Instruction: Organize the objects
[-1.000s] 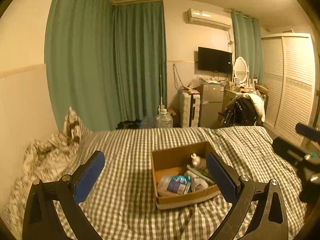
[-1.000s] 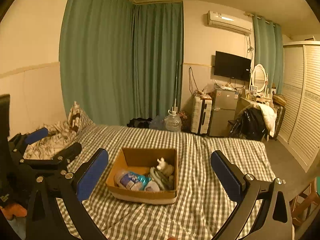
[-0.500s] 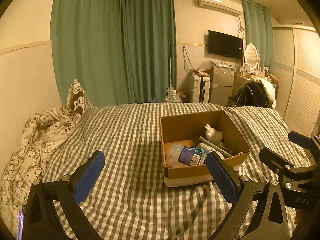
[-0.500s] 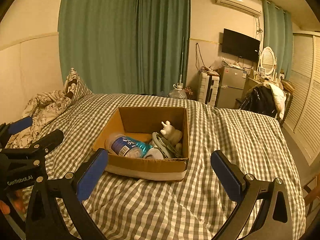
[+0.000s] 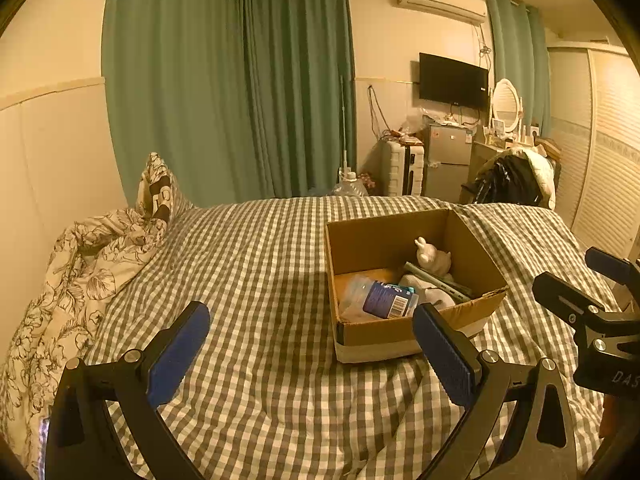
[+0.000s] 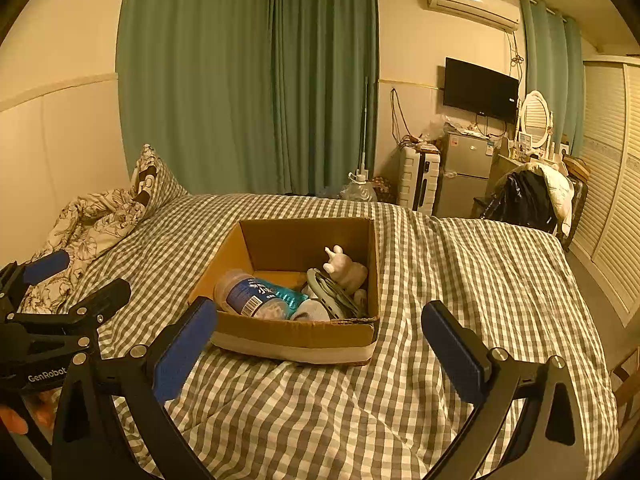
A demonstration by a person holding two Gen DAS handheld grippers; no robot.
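- Spanning most of both views, a bed with a gray-and-white checked cover (image 5: 256,264) (image 6: 460,280) is seen.
- At far left, a crumpled floral quilt (image 5: 80,272) (image 6: 88,224) is bunched against the wall, with a patterned pillow (image 5: 158,188) (image 6: 150,178) propped just behind it.
- Left gripper (image 5: 312,354) is held low over the cover, jaws spread wide, nothing between the blue pads (image 5: 178,354); it is also seen at the left edge of the right wrist view (image 6: 76,282), fingers apart.
- Cardboard box (image 5: 392,334) (image 6: 296,334) is set on the cover, open-topped, right of centre in the left wrist view and near centre in the right wrist view.
- Inside the box, left to right: a clear plastic bottle with a blue label (image 5: 384,300) (image 6: 256,296) lying on its side, a gray coiled item (image 6: 332,294) (kind cannot be told), and a white rabbit figurine (image 5: 432,256) (image 6: 346,268) standing against the right wall.
- Right gripper (image 6: 320,344) is held just in front of the box, jaws wide open, empty; the left pad overlaps the box's near left corner in the view, contact cannot be told.
- Right gripper is also seen at the right edge of the left wrist view (image 5: 580,284), right of the box, apart from it.
- Beyond the bed: green curtains (image 5: 240,80), a wall TV (image 5: 454,80), a small fridge (image 5: 448,160), louvred wardrobe doors (image 5: 600,152).
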